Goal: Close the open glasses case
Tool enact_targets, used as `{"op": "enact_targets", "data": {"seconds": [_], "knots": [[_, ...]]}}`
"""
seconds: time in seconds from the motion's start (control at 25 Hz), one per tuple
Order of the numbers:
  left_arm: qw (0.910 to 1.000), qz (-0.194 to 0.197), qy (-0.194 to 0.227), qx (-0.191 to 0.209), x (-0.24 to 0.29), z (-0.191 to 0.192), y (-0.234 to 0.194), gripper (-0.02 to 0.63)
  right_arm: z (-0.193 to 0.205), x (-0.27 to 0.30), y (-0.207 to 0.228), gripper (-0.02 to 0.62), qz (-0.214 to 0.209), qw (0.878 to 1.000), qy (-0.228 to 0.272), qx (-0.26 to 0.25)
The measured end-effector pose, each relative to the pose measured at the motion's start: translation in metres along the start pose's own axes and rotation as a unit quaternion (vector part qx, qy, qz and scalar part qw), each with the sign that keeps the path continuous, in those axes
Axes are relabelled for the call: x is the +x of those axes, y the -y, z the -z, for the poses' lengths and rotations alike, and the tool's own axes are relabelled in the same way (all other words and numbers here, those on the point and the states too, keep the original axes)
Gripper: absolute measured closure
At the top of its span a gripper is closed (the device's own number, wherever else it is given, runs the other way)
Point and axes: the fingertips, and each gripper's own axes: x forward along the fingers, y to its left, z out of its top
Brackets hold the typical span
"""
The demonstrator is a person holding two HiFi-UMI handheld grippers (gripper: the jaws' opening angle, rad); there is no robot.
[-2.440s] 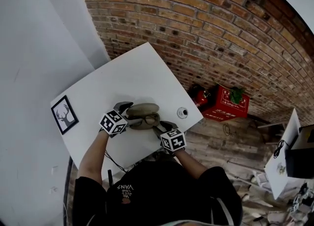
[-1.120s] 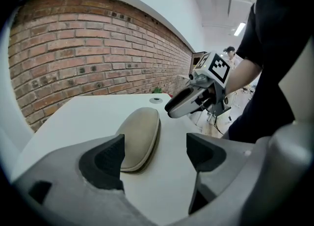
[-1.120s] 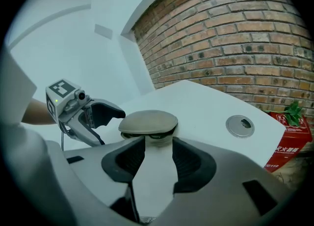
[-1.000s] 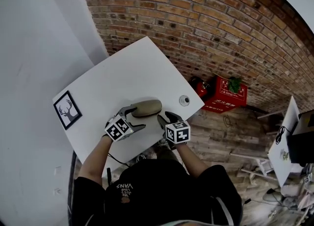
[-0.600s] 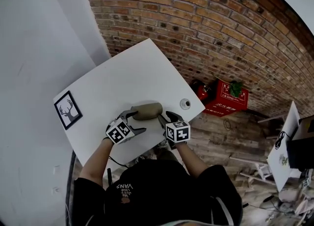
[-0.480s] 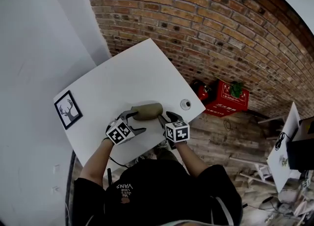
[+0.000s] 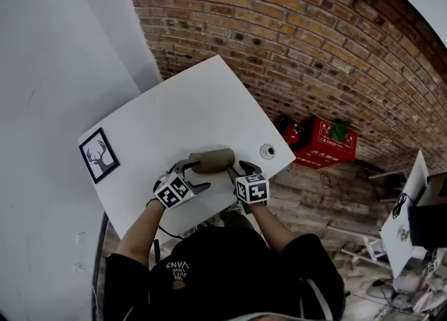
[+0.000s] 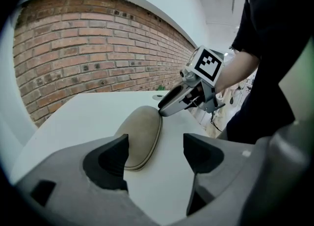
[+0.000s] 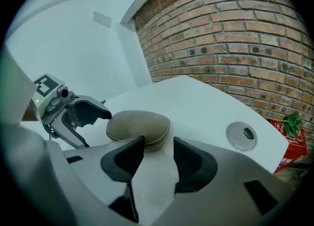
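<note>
Fingers [image 8: 110, 161] of left gripper [image 8: 154, 157] wide, closing; right gripper's [image 9: 158, 158] opening; both empty.
Shut glasses case [image 7: 211, 160] near the worktop's [image 7: 174, 110] front edge, its near ends hidden behind them.

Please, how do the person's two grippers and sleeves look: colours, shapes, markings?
The left gripper and the right gripper are grey plastic, each with two thick jaws lined with black pads and a white cube with black square markers. The left jaws are closing, the right opening, nothing between either pair. The person wears a black short-sleeved top.
</note>
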Motion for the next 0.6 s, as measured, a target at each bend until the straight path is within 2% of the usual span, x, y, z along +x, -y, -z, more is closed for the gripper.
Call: {"op": "enact_targets", "data": {"seconds": [0.16,0.28,0.4,0.6], "knots": [[0.9998,-0.009,0.016,-0.004,-0.002,-0.004,-0.004,0.273,0.001,0.001,0.002,0.396,0.002,1.0,0.001,0.013],[0.9985,-0.02,0.037,-0.034,-0.008,-0.014,-0.007,0.287,0.001,-0.002,0.003,0.388,0.01,1.0,0.0,0.02],[0.9967,-0.024,0.053,-0.056,-0.011,-0.019,-0.008,0.268,-0.001,-0.006,0.001,0.391,0.016,1.0,0.004,0.022],[0.9935,-0.056,0.082,-0.055,-0.028,-0.027,-0.014,0.262,-0.007,-0.018,-0.002,0.397,0.022,0.999,0.019,0.032]]}}
